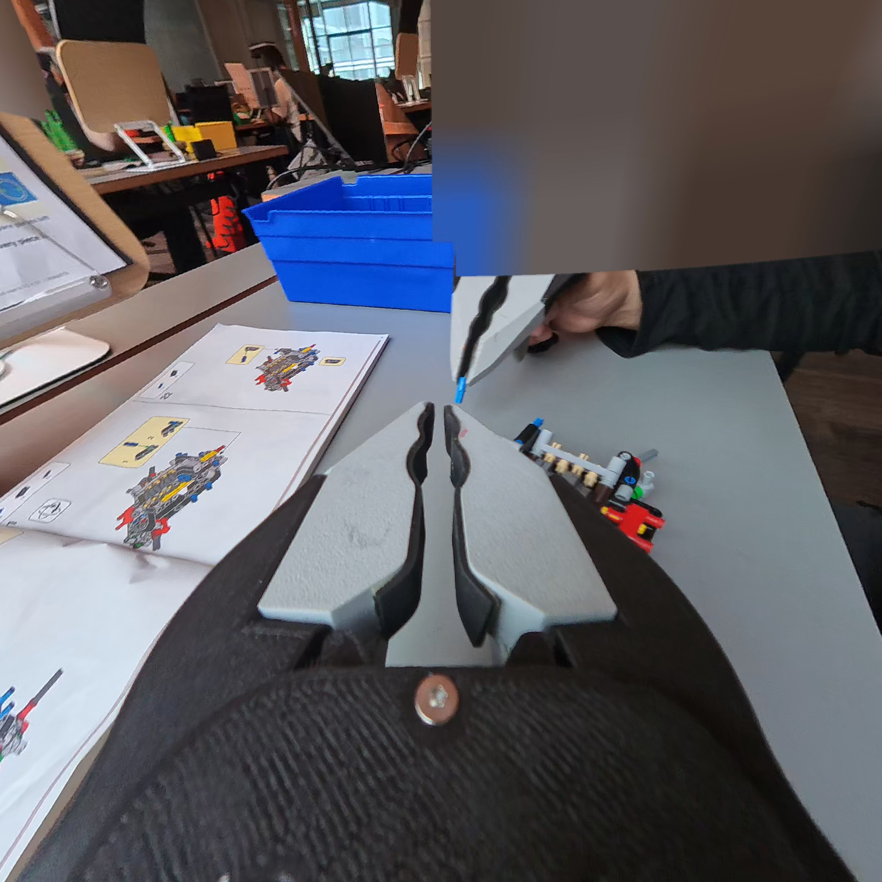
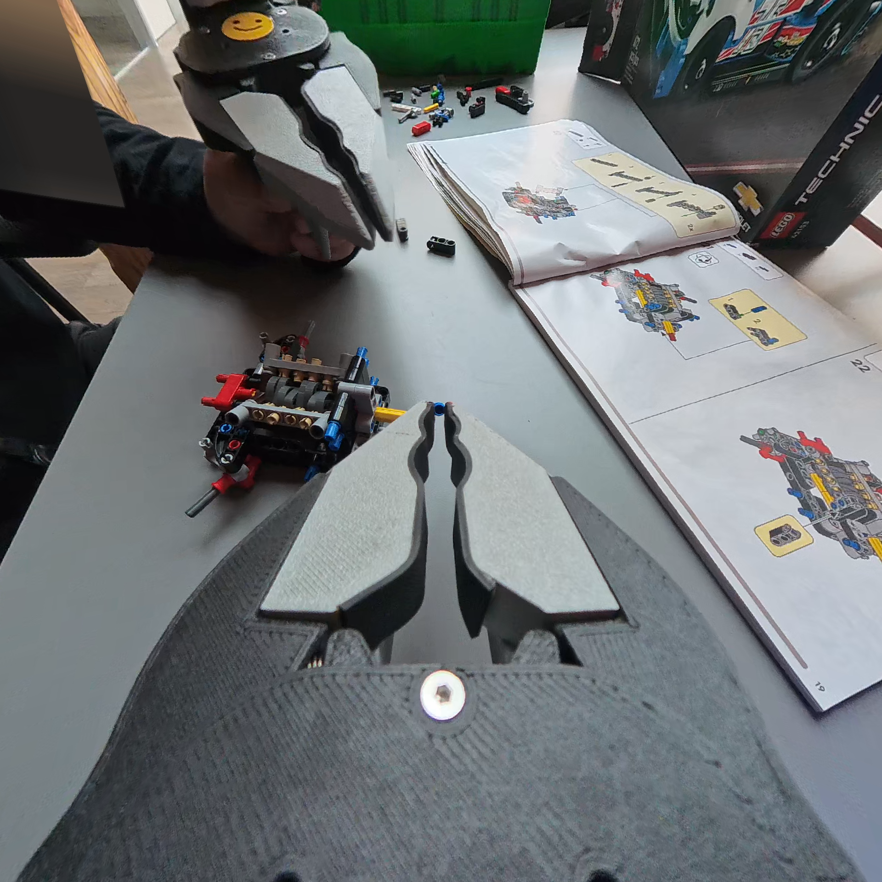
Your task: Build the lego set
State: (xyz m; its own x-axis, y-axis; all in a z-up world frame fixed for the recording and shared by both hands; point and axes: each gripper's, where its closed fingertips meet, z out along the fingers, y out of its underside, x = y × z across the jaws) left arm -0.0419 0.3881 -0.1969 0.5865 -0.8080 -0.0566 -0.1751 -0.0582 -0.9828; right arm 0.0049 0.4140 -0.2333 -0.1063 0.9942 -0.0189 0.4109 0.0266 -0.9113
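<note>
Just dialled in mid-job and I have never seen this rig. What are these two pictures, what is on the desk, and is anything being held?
There is no robot arm: a person holds a two-finger gripper in each hand, and each carries a camera looking along its fingers.

In the left wrist view, the left gripper is in front, nearly closed and empty. Beyond it, the right gripper pinches a small blue pin.

The right wrist view shows that same pin at its own tips, with the left gripper opposite.

On the grey table lie the half-built lego model, an open instruction booklet, a black connector and loose pieces. The set's box and a blue bin stand behind.
</note>
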